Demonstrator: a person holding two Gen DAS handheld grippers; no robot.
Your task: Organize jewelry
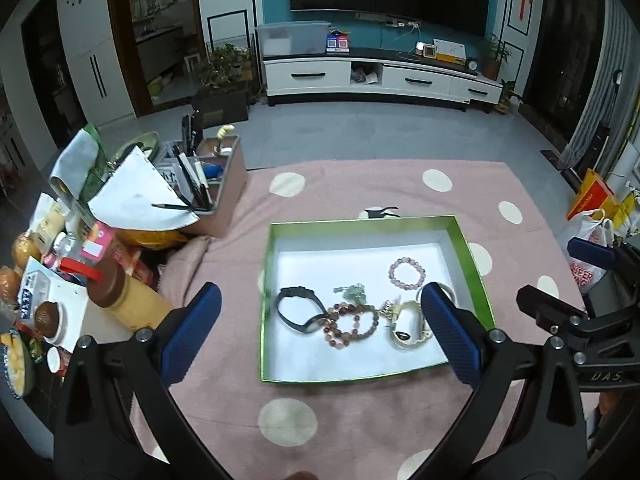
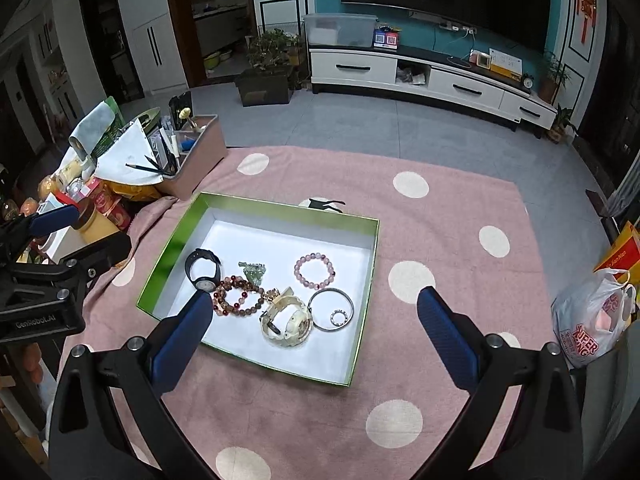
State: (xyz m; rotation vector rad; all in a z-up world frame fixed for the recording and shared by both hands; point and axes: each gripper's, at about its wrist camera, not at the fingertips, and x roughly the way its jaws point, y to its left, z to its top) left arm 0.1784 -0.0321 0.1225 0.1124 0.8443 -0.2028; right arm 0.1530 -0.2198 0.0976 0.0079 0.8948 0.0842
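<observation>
A green-rimmed white tray (image 1: 472,252) (image 2: 168,248) lies on the pink dotted cloth. Inside it are a black watch (image 1: 298,310) (image 2: 203,268), a brown bead bracelet (image 1: 352,326) (image 2: 238,298), a green pendant (image 1: 352,292) (image 2: 253,270), a pink bead bracelet (image 1: 407,272) (image 2: 315,270), a cream watch (image 1: 406,326) (image 2: 286,320) and a silver bangle (image 2: 331,310). My left gripper (image 1: 320,332) hangs open above the tray's near half, empty. My right gripper (image 2: 316,328) is open above the tray's near right corner, empty.
A brown organizer box (image 1: 224,184) (image 2: 192,148) with pens, papers, a yellow jar (image 1: 132,300) and food items crowd the left side. A plastic bag (image 2: 592,320) sits at the right. Pink cloth (image 1: 320,420) spreads in front of the tray.
</observation>
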